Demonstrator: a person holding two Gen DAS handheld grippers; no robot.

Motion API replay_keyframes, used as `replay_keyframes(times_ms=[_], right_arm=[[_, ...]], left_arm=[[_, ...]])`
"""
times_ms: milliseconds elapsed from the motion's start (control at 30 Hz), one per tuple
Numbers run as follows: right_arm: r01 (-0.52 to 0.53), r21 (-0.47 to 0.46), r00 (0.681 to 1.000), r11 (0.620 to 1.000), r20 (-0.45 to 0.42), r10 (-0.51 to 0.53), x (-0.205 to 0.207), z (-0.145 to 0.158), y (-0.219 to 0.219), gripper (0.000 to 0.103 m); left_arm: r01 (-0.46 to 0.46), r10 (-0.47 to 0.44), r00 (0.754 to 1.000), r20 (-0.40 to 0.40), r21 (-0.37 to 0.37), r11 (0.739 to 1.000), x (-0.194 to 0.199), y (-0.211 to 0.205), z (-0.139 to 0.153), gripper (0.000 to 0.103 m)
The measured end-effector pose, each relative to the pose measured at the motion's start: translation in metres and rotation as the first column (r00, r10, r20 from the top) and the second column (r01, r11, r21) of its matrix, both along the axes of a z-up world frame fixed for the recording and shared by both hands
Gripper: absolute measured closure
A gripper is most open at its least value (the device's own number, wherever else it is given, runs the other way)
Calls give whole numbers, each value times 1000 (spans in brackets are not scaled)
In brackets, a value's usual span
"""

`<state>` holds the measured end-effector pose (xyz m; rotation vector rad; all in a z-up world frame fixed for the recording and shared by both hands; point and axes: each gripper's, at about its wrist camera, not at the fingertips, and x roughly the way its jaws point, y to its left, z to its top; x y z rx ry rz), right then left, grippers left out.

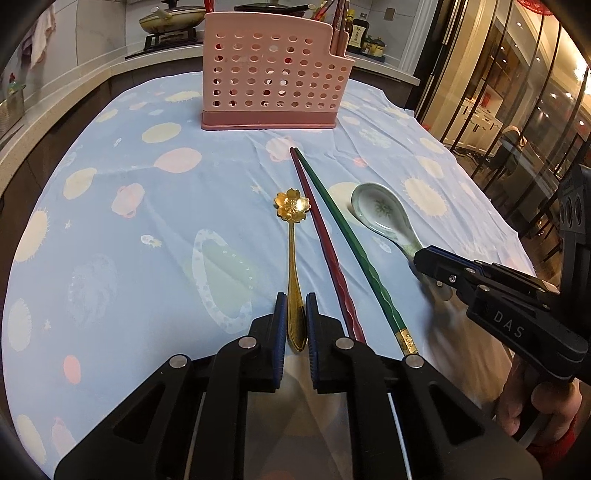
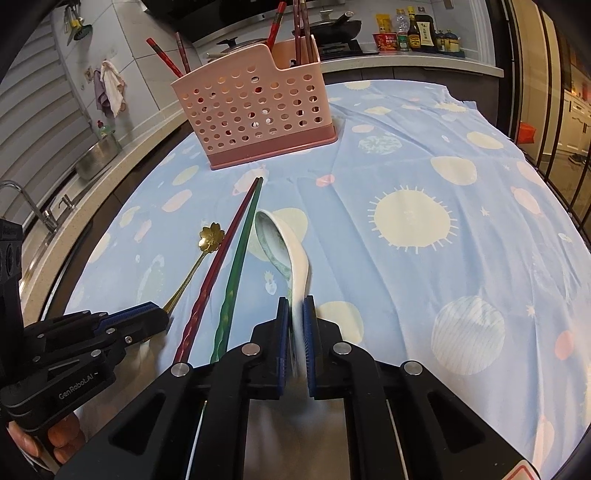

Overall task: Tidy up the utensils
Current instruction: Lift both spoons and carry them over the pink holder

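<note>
A gold flower-bowl spoon [image 1: 293,236] lies on the blue cloth, and my left gripper [image 1: 295,301] is shut on its handle end. It also shows in the right wrist view [image 2: 207,243]. My right gripper [image 2: 295,306] is shut on the handle of a white ceramic spoon [image 2: 284,243], tilted on its side; that spoon also shows in the left wrist view [image 1: 384,216]. A red chopstick [image 1: 321,236] and a green chopstick [image 1: 347,240] lie side by side between the two spoons. A pink perforated utensil holder [image 1: 273,74] stands at the far end with several chopsticks in it.
The blue patterned cloth [image 2: 424,184] covers the table. A kitchen counter with a stove, pans and sauce bottles [image 2: 417,31] runs behind the holder. A sink and tap [image 2: 37,210] are at the left. Glass doors stand at the right.
</note>
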<state>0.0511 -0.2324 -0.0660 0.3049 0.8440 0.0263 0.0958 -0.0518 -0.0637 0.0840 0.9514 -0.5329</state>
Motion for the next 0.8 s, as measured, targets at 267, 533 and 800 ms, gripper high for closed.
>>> replay_keyframes(times_ms=[267,533,800], right_arm=[[12,5,999,1000,37,-12,-7,14,-5,96],[21,9,998,1000,63,-22,-9,23,-8,96],[27,12,996,1000,89,-28,-12,31,-10,96]], left_arm=[[-23,23,999,36,-14,1000,2,8,17,95],[-24,25,998,53,-14,1000,5,8,23,102],[-17,17,998,56,-13,1000,3,8,25,103]])
